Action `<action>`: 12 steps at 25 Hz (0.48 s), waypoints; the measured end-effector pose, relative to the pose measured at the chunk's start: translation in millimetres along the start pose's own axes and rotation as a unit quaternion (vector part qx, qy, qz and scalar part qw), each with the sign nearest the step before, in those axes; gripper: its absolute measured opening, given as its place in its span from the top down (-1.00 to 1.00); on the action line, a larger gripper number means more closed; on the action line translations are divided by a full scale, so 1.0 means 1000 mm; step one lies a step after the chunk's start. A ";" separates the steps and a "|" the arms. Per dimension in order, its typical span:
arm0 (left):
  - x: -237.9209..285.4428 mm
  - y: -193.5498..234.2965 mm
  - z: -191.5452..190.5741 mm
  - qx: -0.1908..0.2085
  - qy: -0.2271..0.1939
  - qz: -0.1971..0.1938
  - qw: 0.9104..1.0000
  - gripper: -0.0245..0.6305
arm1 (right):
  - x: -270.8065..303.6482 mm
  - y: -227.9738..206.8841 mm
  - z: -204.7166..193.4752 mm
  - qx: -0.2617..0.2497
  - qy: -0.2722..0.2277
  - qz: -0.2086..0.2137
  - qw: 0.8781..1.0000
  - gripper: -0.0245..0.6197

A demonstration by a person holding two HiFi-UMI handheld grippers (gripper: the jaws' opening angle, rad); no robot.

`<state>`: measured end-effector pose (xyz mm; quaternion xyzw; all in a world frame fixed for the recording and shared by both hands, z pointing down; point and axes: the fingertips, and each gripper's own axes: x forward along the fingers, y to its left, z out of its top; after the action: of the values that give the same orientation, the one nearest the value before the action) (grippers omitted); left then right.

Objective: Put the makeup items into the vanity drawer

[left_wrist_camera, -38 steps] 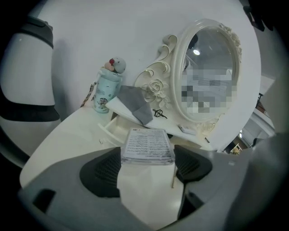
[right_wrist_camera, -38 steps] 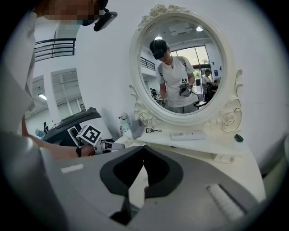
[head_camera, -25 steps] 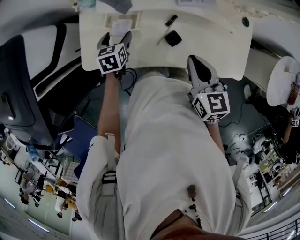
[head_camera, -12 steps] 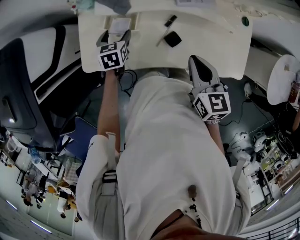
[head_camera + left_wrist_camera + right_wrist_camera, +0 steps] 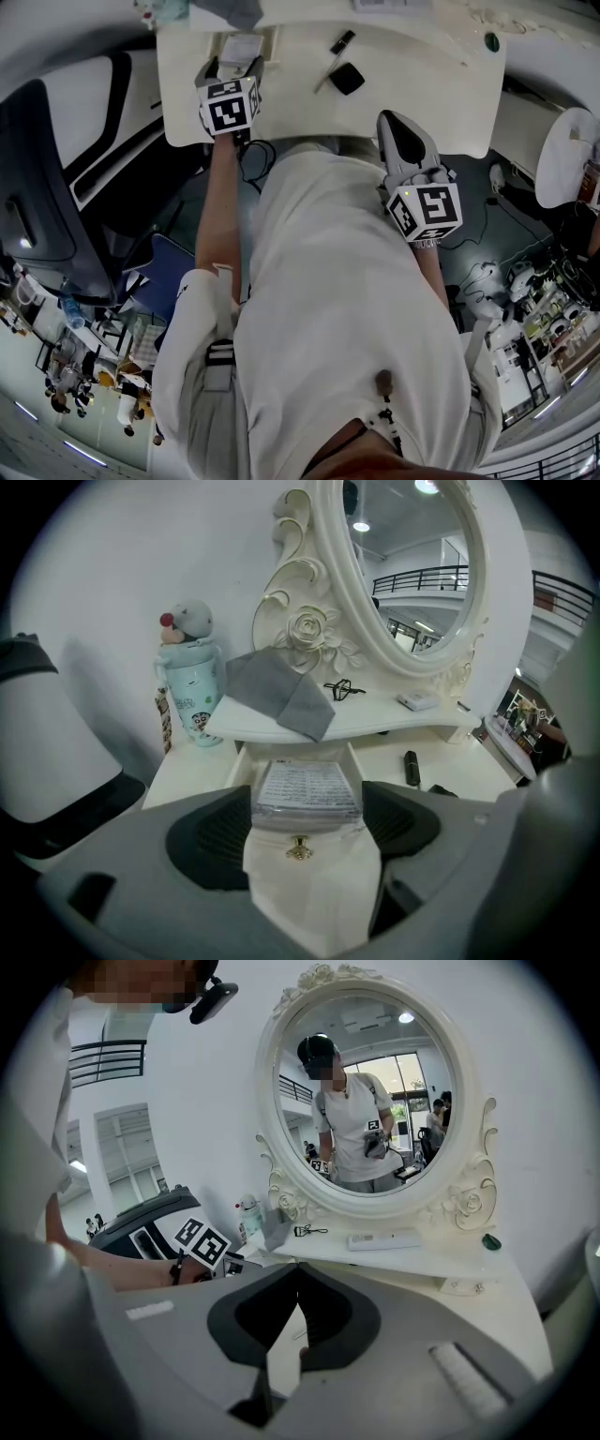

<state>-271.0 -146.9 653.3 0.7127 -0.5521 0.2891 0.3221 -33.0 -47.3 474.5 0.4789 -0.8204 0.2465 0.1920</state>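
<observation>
Your left gripper [image 5: 302, 817] has moved a little forward, away from your body and closer to the vanity drawer [image 5: 309, 892]. Its jaws are wide apart, with one on each side of the drawer front, and the little gold knob [image 5: 299, 848] sits right between them. I cannot tell if the jaws touch the drawer front or only stand beside it. The drawer is pulled out, and a clear box [image 5: 305, 787] with a printed sheet on top lies inside it. Your right gripper [image 5: 298, 1274] has not moved. It hangs low by your right side, just short of the table edge, with its jaw tips pressed together and nothing held in them. The makeup items are not in the drawer yet. The black tube [image 5: 342, 41], the thin stick [image 5: 327, 73] and the black compact [image 5: 347, 78] all lie on the vanity top [image 5: 412, 56], off to the right of the drawer and between your two grippers. So the drawer looks ready, but I think the real job has not begun. Your left gripper is busy at the drawer, so your right one is likely the better pick for the makeup. You would have to open its jaws first and then reach forward over the table for the compact, which lies nearest.
</observation>
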 end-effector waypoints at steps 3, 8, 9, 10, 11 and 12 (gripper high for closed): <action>0.002 0.001 0.003 -0.009 -0.004 0.001 1.000 -0.21 | 0.001 -0.001 0.000 0.002 -0.001 -0.002 1.000 0.90; 0.005 0.001 0.002 0.004 -0.004 0.005 1.000 -0.21 | 0.004 -0.001 0.000 0.005 0.000 -0.003 1.000 0.90; 0.005 0.001 0.002 0.004 -0.002 0.005 1.000 -0.21 | 0.004 -0.001 0.001 0.005 0.000 -0.003 1.000 0.90; 0.005 0.001 0.003 0.005 0.000 0.004 1.000 -0.21 | 0.005 -0.001 0.001 0.005 0.000 -0.003 1.000 0.90; 0.006 0.000 0.003 0.008 0.004 0.005 1.000 -0.21 | 0.005 -0.001 0.001 0.005 0.000 -0.003 1.000 0.90; 0.006 0.000 0.003 0.016 0.009 0.006 1.000 -0.21 | 0.005 -0.001 0.001 0.005 0.001 -0.003 1.000 0.90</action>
<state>-269.2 -152.6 656.5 0.7118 -0.5483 0.3062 0.3144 -34.6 -51.9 476.5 0.4822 -0.8176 0.2499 0.1911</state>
